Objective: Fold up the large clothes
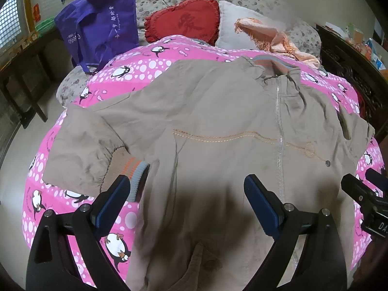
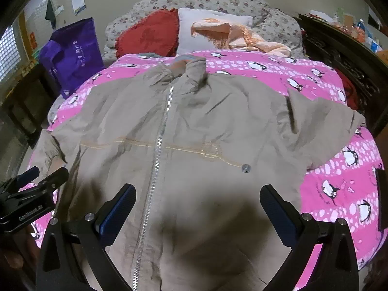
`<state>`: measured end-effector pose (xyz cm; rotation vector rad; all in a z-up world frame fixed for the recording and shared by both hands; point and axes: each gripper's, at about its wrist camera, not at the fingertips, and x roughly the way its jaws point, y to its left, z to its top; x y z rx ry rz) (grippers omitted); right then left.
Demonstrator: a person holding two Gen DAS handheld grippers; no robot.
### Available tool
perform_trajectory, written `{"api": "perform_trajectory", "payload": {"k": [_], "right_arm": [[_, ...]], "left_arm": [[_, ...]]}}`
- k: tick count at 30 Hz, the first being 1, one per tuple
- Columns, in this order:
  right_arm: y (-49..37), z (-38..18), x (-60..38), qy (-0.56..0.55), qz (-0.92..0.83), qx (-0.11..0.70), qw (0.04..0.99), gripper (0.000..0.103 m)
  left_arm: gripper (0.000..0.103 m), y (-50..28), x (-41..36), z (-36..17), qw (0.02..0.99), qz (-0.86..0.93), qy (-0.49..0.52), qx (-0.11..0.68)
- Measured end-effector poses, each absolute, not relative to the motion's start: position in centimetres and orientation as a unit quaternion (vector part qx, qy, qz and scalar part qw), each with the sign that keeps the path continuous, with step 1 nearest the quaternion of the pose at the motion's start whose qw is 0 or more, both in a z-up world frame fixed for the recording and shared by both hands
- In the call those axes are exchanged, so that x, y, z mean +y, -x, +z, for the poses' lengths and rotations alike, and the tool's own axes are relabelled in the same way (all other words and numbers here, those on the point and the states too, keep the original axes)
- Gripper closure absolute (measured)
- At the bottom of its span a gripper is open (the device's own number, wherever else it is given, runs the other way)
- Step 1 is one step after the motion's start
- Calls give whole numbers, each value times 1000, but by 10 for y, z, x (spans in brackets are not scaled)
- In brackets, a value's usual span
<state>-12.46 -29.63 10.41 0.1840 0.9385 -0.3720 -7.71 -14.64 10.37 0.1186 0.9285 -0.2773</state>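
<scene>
A: Assessing the jacket [image 1: 218, 126]: it lies flat, zipped, front up on the pink quilt [image 1: 72, 203]. We judge it light, limp, slightly slick.

B: Left gripper [image 1: 186, 194] and right gripper [image 2: 197, 201] both gape wide, holding nothing. We grip the cuff [image 1: 135, 174] or hem. The bag [image 1: 97, 26] and pillows [image 1: 184, 19] sit far, clear.

We see the left tongs [image 1: 186, 189] spread wide, nothing between the fingers [image 1: 114, 198], hovering over a tan jacket [image 1: 218, 126]. Jacket lies flat, zipper [image 1: 280, 131] up, on a pink penguin blanket [image 1: 72, 208] on the bed. Left sleeve is folded inward, its striped cuff [image 1: 137, 174] just beside the left finger. Right tongs [image 1: 368, 189] peek in at right edge. Purple bag [image 1: 99, 24], red cushion [image 1: 184, 19], white pillow [image 1: 232, 26] at the far end.
</scene>
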Motion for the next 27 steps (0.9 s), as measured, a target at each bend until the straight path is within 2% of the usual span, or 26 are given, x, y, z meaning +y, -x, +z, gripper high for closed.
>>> {"api": "perform_trajectory", "payload": {"k": [27], "right_arm": [[124,102,-291,-65,-189,457,867,0]], "left_arm": [[7,80,-143,97,878,-130,-65,456]]}}
